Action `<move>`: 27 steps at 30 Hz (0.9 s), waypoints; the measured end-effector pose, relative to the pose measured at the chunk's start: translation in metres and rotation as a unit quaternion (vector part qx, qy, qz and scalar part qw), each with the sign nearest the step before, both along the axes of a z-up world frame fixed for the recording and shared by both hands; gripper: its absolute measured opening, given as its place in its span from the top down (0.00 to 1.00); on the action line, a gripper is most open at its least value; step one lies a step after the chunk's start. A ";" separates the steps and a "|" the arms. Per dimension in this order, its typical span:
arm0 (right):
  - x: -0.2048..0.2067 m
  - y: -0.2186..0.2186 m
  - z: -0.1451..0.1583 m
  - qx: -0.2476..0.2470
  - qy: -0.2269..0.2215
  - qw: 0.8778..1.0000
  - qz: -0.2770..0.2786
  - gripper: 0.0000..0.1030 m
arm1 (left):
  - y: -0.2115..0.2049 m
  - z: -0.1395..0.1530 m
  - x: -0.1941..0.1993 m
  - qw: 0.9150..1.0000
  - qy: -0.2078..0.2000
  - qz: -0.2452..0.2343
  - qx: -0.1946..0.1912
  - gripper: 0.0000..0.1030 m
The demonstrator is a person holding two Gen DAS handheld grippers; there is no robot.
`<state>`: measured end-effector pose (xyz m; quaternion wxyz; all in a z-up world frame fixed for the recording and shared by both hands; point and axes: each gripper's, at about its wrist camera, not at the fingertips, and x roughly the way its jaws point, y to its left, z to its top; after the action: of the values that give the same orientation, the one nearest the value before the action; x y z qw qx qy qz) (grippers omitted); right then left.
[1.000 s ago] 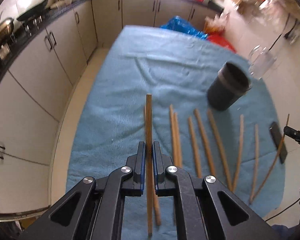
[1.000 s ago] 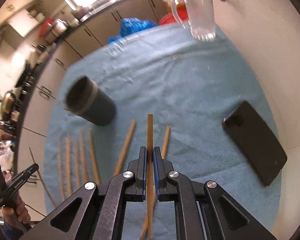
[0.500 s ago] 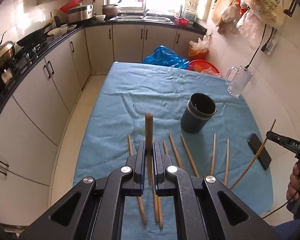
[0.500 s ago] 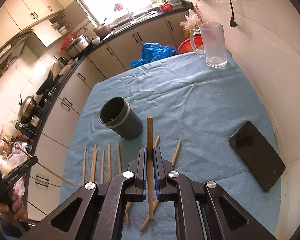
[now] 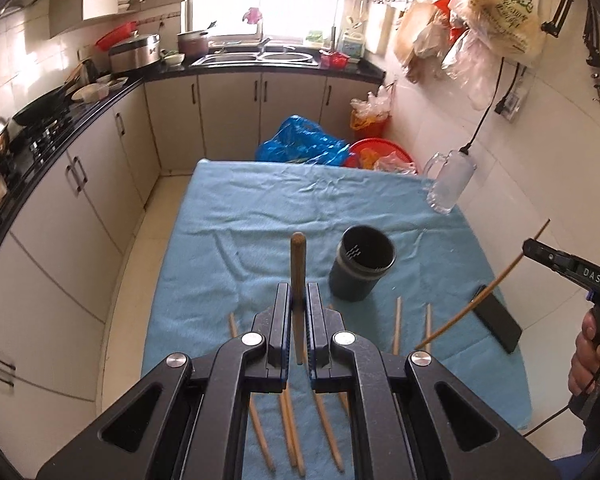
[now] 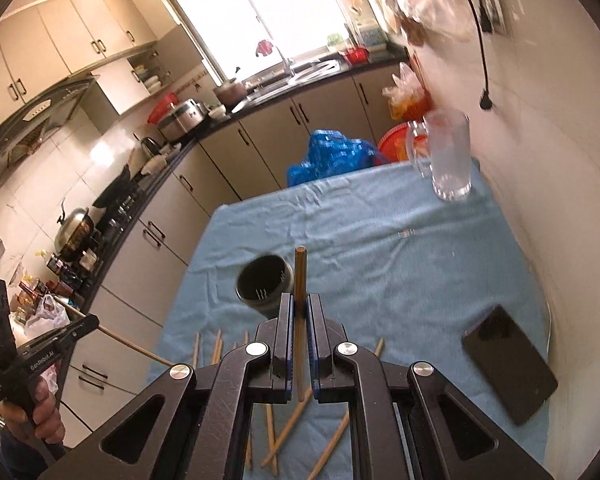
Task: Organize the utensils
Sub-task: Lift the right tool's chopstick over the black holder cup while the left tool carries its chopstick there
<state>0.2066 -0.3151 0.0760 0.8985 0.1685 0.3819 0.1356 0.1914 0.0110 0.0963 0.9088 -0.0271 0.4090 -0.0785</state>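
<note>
Left gripper (image 5: 299, 312): jaws clenched on a chopstick (image 5: 298, 264), lifted clear for the cup (image 5: 362, 264).
Right gripper (image 6: 299, 316): jaws clenched on another chopstick (image 6: 299, 276).

- Light-brown wooden chopstick (image 5: 298, 272) in left black gripper (image 5: 298, 300): matt, smooth grain.
- Second light-brown wooden chopstick (image 6: 299, 280) in right black gripper (image 6: 299, 312): same matt wood.
- Gripper bodies: black plastic, slight sheen; round silver metal bolts (image 5: 339, 337), polished.
- Loose tan wooden chopsticks (image 5: 397, 324) on table: matt.
- Blue cloth table cover (image 5: 260, 216): soft, wrinkled, matt.
- Dark grey cylindrical plastic holder (image 5: 362, 264): dull satin.
- Clear glass mug (image 6: 448, 160): glossy.
- Black flat phone (image 6: 508, 364): glossy glass face.
</note>
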 end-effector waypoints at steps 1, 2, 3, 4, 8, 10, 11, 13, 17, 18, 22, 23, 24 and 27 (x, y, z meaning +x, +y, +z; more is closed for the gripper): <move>0.003 0.001 0.006 0.002 -0.005 1.000 0.001 0.94 | -0.002 0.003 0.003 1.000 -0.002 -0.004 -0.003 0.94; 0.006 0.002 0.010 0.006 -0.008 1.000 0.003 0.94 | -0.005 0.007 0.006 1.000 -0.004 -0.010 -0.006 0.94; 0.009 0.003 0.014 0.010 -0.011 1.000 0.006 0.94 | -0.008 0.013 0.009 1.000 -0.007 -0.015 -0.007 0.94; 0.013 0.005 0.019 0.012 -0.016 1.000 0.007 0.94 | -0.011 0.018 0.013 1.000 -0.013 -0.019 -0.006 0.94; 0.031 0.011 0.035 0.013 -0.028 1.000 0.006 0.94 | -0.022 0.041 0.029 0.999 -0.032 -0.033 -0.010 0.94; 0.042 0.014 0.040 0.012 -0.033 0.999 0.002 0.94 | -0.027 0.050 0.039 0.998 -0.034 -0.043 -0.018 0.94; 0.046 0.014 0.042 0.013 -0.033 0.999 0.000 0.94 | -0.029 0.054 0.046 0.998 -0.034 -0.044 -0.021 0.94; 0.061 0.015 0.046 0.023 -0.031 0.999 -0.005 0.94 | -0.033 0.061 0.059 0.998 -0.040 -0.046 -0.024 0.94; 0.083 0.014 0.048 0.029 -0.026 0.999 -0.017 0.94 | -0.039 0.064 0.085 0.998 -0.036 -0.045 -0.040 0.94; 0.088 0.015 0.049 0.028 -0.026 0.999 -0.021 0.94 | -0.041 0.063 0.092 0.997 -0.032 -0.046 -0.046 0.94; 0.107 0.019 0.043 0.033 -0.014 0.999 -0.028 0.94 | -0.049 0.054 0.115 0.997 -0.014 -0.051 -0.056 0.94; 0.110 0.020 0.041 0.032 -0.011 0.999 -0.030 0.94 | -0.051 0.050 0.120 0.997 -0.010 -0.051 -0.055 0.94; 0.114 0.021 0.037 0.031 -0.007 0.999 -0.030 0.94 | -0.053 0.045 0.124 0.997 -0.006 -0.050 -0.055 0.94; 0.126 0.024 0.025 0.034 0.009 0.999 -0.030 0.94 | -0.059 0.026 0.136 0.997 0.015 -0.054 -0.058 0.94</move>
<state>0.3327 -0.2908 0.1007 0.8923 0.2119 0.3802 0.1198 0.3271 -0.0485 0.1221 0.8940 -0.0587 0.4179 -0.1505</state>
